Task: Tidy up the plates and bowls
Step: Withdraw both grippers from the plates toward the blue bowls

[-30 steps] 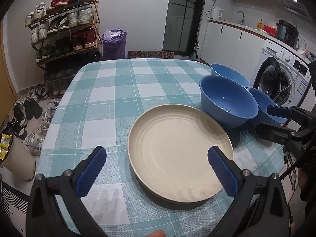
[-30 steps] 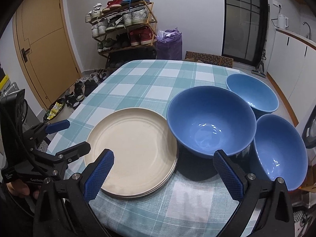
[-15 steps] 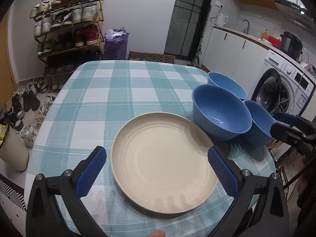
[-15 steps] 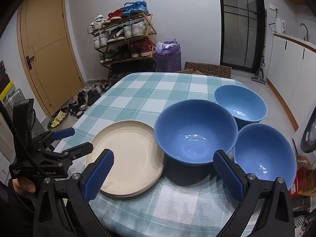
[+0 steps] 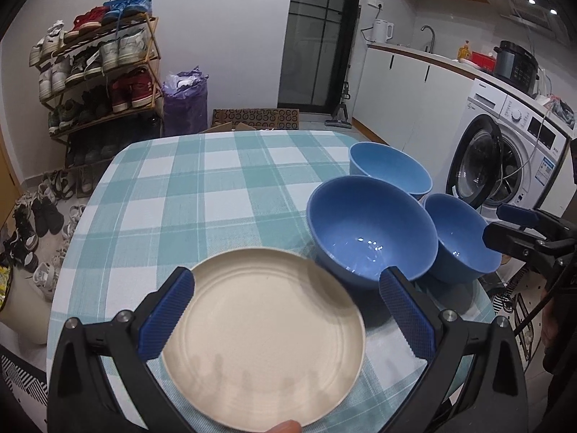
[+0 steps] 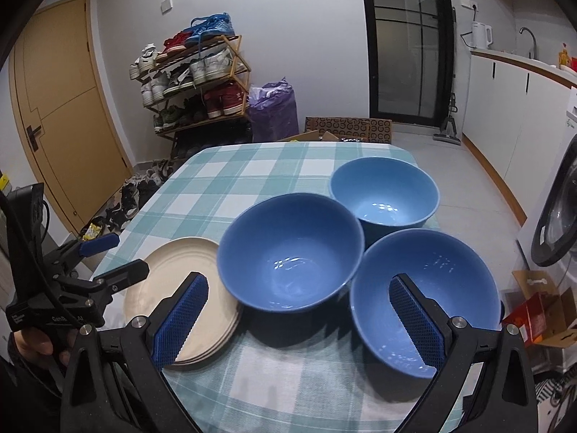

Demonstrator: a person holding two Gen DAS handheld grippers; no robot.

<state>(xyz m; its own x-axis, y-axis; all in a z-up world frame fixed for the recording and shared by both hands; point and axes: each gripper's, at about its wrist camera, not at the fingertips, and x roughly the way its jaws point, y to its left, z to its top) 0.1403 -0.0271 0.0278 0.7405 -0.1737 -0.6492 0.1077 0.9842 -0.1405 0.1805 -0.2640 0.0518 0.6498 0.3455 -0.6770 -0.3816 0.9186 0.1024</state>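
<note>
Both claws spread wide, gripping nothing. Left claw (image 5: pixel 286 310) hovers over the cream plate stack (image 5: pixel 265 332), blue pads either side of it, not touching as far as the view shows. Right claw (image 6: pixel 297 319) hangs above the near edge of the counter (image 6: pixel 230 184), its pads framing the gap between the middle bowl (image 6: pixel 288 252) and the near-right bowl (image 6: pixel 425 299).

Counter carries a teal-and-white checked cloth. Plate stack sits at the near-left corner; from the right wrist view at least three rims are visible stacked. Middle bowl, darker blue, sits just right of the plates, its rim overhanging the stack's edge; actual contact cannot be judged. Near-right bowl sits at the near-right corner, close against the middle bowl. Far bowl (image 6: pixel 384 195), lighter blue, sits behind both, by the right edge, close to them. All three bowls upright, empty, separate, not nested.

A hand (image 6: pixel 34 342) grips the left claw's handle at the left of the right wrist view. Far half of the counter is bare cloth.

Background: shoe rack (image 5: pixel 97 72) against the wall, washing machine (image 5: pixel 505 158) off the counter's right side.
</note>
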